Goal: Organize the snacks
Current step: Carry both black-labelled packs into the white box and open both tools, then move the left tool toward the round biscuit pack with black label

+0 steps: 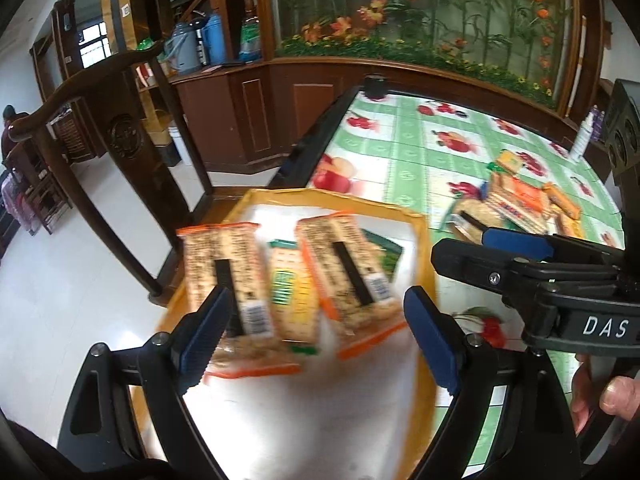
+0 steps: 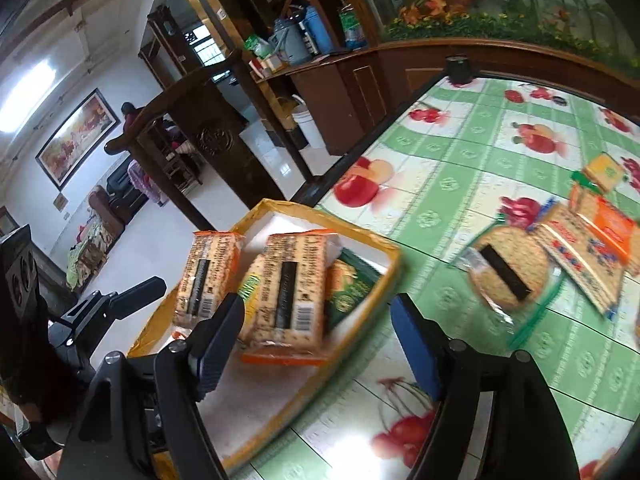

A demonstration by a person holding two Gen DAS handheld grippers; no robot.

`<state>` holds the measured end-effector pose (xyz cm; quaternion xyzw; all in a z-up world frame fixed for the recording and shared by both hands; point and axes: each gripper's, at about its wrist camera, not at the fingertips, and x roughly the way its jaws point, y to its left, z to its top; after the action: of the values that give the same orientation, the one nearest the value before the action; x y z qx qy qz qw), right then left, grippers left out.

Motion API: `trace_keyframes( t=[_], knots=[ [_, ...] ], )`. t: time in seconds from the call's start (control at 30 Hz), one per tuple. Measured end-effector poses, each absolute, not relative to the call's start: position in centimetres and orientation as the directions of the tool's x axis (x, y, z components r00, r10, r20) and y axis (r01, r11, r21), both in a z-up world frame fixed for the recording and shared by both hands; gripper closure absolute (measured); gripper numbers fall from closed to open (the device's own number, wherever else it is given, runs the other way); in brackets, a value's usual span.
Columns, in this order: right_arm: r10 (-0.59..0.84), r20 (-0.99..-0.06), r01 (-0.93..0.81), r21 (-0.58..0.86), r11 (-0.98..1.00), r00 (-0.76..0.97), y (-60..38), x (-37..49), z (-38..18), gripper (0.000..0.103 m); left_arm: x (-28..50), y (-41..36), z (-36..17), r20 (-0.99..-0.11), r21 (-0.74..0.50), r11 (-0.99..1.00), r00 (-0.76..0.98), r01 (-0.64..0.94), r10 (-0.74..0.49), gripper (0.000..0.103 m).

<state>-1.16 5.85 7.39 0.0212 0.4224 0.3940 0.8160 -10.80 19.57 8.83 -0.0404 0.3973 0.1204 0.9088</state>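
Both grippers, left gripper (image 1: pixel 316 328) and right gripper (image 2: pixel 320 344), gape empty; round cracker pack (image 2: pixel 506 270) looks light, crinkly, crushable, so pinch its flat faces gently.

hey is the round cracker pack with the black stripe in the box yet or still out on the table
Out. The round cracker pack lies on the fruit-print tablecloth, apart from the yellow-rimmed box, beside the loose snack packs.

Bare tablecloth (image 2: pixel 460 184) between box (image 2: pixel 394 258) and loose snack pile (image 2: pixel 560 248); chair (image 2: pixel 216 136) beside the box.
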Motion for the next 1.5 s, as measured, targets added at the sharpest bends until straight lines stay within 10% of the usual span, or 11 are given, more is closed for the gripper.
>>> trace_keyframes(
  t=[0.73, 1.5],
  knots=[
    [0.514, -0.707, -0.376, 0.362, 0.853, 0.487, -12.7, -1.2, 6.1, 0.024, -6.7, 9.3, 9.2, -0.764, -0.017, 0.995, 0.644, -0.093, 0.047, 0.015],
    [0.651, -0.727, -0.460, 0.511, 0.726, 0.219, -0.5, 13.7, 2.6, 0.024, -4.5, 12.9, 7.6, -0.801, -0.070, 0.987, 0.598, -0.147, 0.032, 0.015]
  ],
)
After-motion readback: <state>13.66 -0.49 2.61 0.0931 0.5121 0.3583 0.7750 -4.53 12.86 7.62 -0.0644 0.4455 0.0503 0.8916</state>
